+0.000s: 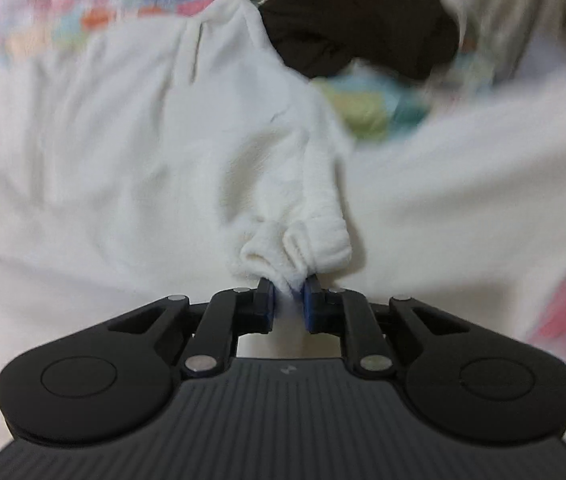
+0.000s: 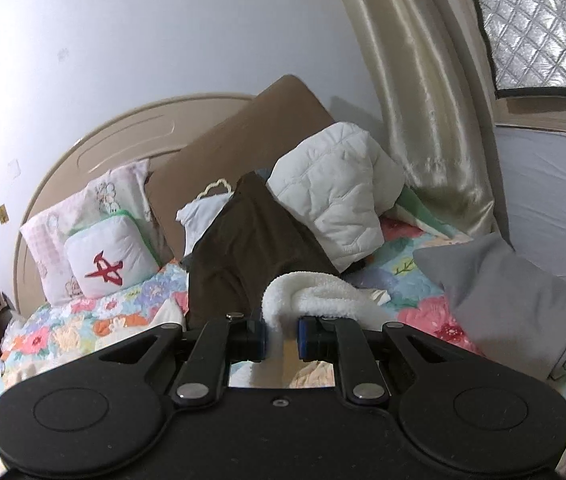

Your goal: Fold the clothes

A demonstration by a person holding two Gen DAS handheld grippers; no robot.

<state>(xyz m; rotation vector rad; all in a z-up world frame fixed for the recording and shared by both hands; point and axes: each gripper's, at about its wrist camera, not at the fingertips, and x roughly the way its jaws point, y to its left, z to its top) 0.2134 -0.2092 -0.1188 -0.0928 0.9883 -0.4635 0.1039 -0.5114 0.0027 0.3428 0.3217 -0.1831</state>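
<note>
A white fleecy garment (image 1: 143, 168) fills most of the left wrist view, spread and stretched out ahead of me over the flowered bed. My left gripper (image 1: 289, 292) is shut on a bunched ribbed edge of it. In the right wrist view my right gripper (image 2: 281, 330) is shut on another fleecy white edge (image 2: 315, 292) of the same garment, held above the bed. The stretch of the garment between the two grippers is hidden from the right view.
A dark brown garment (image 2: 251, 248) and a white quilted jacket (image 2: 335, 196) lie heaped on the flowered quilt (image 2: 83, 320). A folded grey cloth (image 2: 523, 304) lies at right. Pillows (image 2: 111, 256), a brown cushion and the headboard stand behind; a curtain (image 2: 423, 100) hangs at right.
</note>
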